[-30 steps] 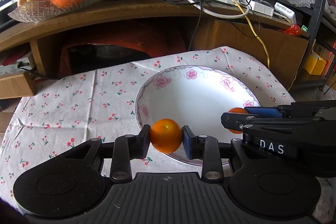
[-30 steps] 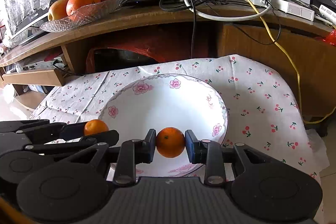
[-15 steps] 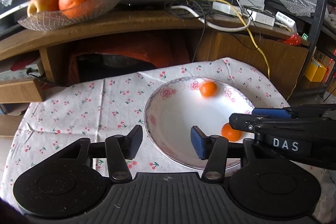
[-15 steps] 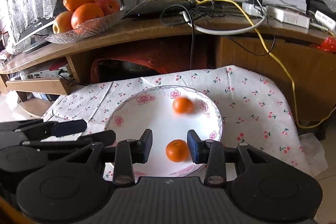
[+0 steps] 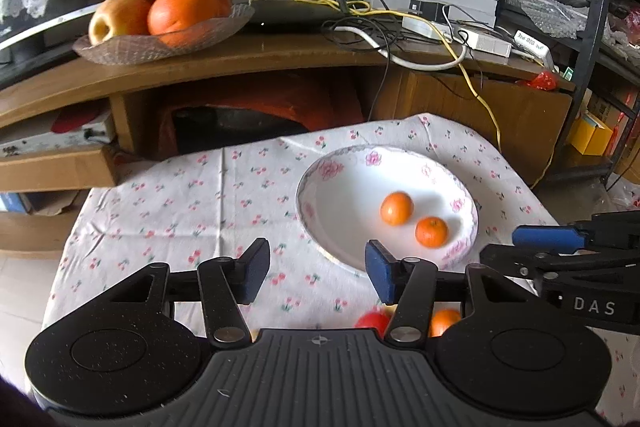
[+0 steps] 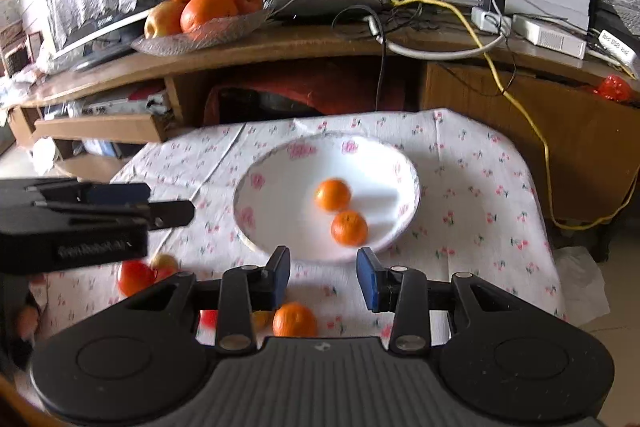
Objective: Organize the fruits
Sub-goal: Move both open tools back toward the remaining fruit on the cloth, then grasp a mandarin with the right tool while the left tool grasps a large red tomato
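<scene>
now both tongs are let go and hold nothing: the left tongs (image 5: 316, 269) have their blue pads wide apart over the cloth, and the right tongs (image 6: 323, 277) gape the same way just before the bowl. each set hangs a bit back from the white bowl (image 6: 404, 223), likely because its fruit is already put down. two small oranges (image 6: 333, 194) (image 6: 349, 227) sit inside the bowl, near each other, toward its right side in the left view. so that part of tidying the fruit looks done. more fruit waits on the table (image 6: 472, 211) with the cherry cloth, close under the tongs: an orange (image 6: 294, 319), a red fruit (image 6: 135, 277) and a pale one (image 6: 164, 261) beside it. these are partly hidden by the black tong bodies and are blurry, so it is hard to say what kind each is, or how many there are. far back on the wooden shelf, a glass dish (image 5: 160, 43) holds big oranges and an apple, well apart from the bowl.
</scene>
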Available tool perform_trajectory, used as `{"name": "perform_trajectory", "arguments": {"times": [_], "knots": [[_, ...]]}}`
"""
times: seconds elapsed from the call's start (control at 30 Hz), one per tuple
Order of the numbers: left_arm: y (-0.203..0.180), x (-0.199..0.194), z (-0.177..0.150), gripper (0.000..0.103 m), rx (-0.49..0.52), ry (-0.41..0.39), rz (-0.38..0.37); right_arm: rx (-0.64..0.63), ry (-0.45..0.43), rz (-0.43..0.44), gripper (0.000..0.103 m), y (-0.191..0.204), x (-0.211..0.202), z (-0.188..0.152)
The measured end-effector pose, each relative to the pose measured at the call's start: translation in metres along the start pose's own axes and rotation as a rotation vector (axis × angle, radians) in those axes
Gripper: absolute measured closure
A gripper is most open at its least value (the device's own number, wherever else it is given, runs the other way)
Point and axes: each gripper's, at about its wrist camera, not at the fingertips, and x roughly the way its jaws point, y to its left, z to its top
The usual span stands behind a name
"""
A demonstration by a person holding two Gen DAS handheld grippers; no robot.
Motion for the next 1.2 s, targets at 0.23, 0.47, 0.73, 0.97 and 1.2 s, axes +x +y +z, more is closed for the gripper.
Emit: {"name": "perform_trajectory", "arguments": {"times": [0.23,0.47,0.73,0.97,1.2], "knots": [[0.011,-0.023,-0.021,0.039,0.008,0.029,0.000,-0.070,0.058,0.021,0.063,0.013,-0.001,-0.020],[0.019,-0.026,-0.043,0.037,0.019,0.069,-0.023,-0.122,0.101,0.025,0.059,0.017,0.016,-0.029],[0.027,-0.012,-0.059,0.035,0.052,0.102,-0.012,-0.193,0.126,0.021,0.059,0.021,0.034,-0.032],[0.037,-0.010,-0.061,0.033,0.059,0.099,-0.001,-0.181,0.150,0.048,0.058,0.015,0.047,-0.033],[0.038,0.011,-0.062,0.031,0.071,0.123,-0.050,-0.181,0.171,0.053,0.057,0.016,0.057,-0.034]]}}
